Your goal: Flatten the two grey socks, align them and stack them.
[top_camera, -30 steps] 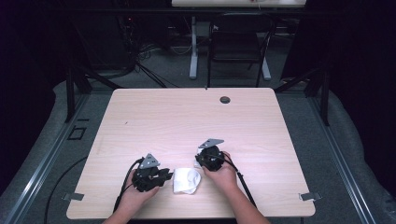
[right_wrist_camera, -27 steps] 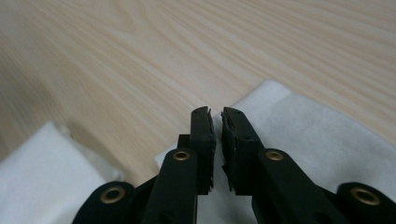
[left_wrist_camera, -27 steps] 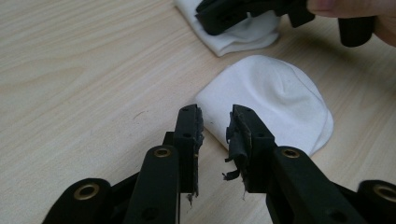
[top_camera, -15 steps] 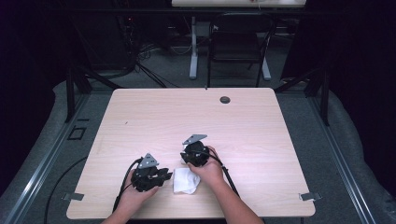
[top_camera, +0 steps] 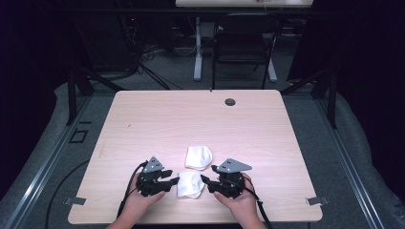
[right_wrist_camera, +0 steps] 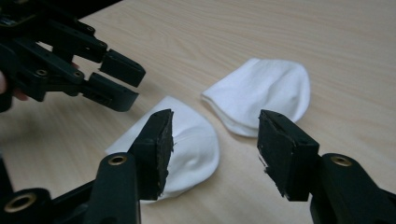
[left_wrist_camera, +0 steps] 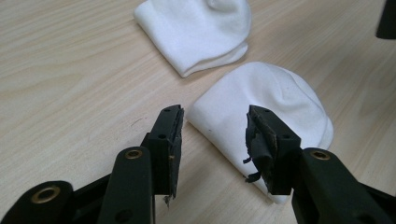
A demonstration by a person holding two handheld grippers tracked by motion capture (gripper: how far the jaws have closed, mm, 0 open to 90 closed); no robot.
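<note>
White folded socks lie apart on the desk [top_camera: 267, 124]; the near sock [top_camera: 190, 184] sits between both released grippers, left gripper [top_camera: 173, 182] and right gripper [top_camera: 204, 182], whose jaws have just been opening. Grip its near fold squarely, clear of the far sock [top_camera: 198, 157].

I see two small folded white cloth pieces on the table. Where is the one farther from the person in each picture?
High view: the farther folded white cloth piece lies at lower centre, just beyond the two tongs.
Left gripper view: top centre, above the jaws.
Right gripper view: right of centre, between the jaw tips.
Shared landmark: the nearer folded white cloth piece beside it.
</note>
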